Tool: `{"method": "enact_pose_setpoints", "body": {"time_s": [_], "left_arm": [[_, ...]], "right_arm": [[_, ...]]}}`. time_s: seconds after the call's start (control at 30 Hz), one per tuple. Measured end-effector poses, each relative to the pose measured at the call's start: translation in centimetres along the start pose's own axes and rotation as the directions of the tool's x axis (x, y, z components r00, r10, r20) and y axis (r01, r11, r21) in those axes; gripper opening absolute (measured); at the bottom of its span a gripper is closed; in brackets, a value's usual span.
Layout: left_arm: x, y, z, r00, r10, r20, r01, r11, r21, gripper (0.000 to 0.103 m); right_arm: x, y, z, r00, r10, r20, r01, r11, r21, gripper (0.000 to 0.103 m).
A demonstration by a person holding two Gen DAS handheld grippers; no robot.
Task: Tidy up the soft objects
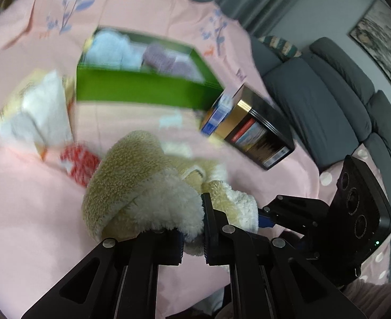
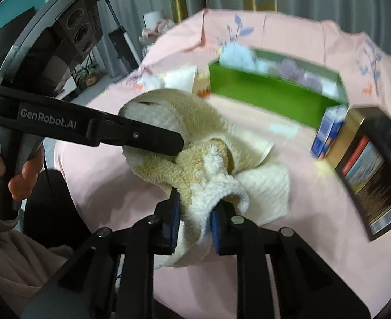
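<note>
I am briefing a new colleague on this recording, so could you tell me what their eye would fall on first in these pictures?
First, the fluffy beige and cream garment bunched in the middle of the pink cloth, pinched by the left gripper at one edge and the right gripper at another. Behind it stands a bright green box with pale blue and lilac soft items inside. Beside the box's end leans a black and gold tin.

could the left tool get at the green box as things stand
Probably not yet: the left tool is shut on the fluffy beige and cream fleece garment. The open-topped green box lies beyond it across bare pink cloth.
</note>
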State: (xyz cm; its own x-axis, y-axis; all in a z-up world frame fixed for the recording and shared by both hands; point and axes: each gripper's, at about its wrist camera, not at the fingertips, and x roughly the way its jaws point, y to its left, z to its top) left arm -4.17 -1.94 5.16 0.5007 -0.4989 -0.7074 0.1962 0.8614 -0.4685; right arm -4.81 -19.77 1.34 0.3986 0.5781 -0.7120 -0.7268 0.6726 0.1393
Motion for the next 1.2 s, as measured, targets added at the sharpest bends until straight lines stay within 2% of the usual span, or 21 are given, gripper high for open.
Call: {"method": "enact_pose_setpoints", "body": {"time_s": [0.27,0.4,0.57,0.9,1.2], "left_arm": [[-3.6,-2.6,5.0,0.993,0.009,0.114,-0.021,0.995,0.101,0.010],[-4.3,-3.6,6.8,0.986,0.042,0.162,-0.066,0.987,0.146,0.010],[-3.7,-4.1,9.3,0.980,0.078,0.181,-0.110,0.980,0.169,0.010],[-1.6,-2.8,16.1,0.978,0.096,0.184,-0.123,0.982,0.142,0.010],[2.0,-0.7,20.4,0.978,0.120,0.171,-0.139,0.985,0.103,0.010]], "right_arm": [[-2.7,-0.6,4.9,0.986,-0.056,0.159,0.061,0.998,-0.027,0.019],[-3.4,-1.1,7.1,0.971,-0.080,0.224,0.090,0.995,-0.038,0.019],[-3.0,-2.4,9.2,0.965,-0.094,0.246,0.102,0.994,-0.022,0.019],[-1.3,-5.6,13.9,0.959,-0.148,0.242,0.132,0.988,0.083,0.019],[1.9,-9.2,16.8,0.958,-0.175,0.228,0.151,0.981,0.120,0.019]]}}
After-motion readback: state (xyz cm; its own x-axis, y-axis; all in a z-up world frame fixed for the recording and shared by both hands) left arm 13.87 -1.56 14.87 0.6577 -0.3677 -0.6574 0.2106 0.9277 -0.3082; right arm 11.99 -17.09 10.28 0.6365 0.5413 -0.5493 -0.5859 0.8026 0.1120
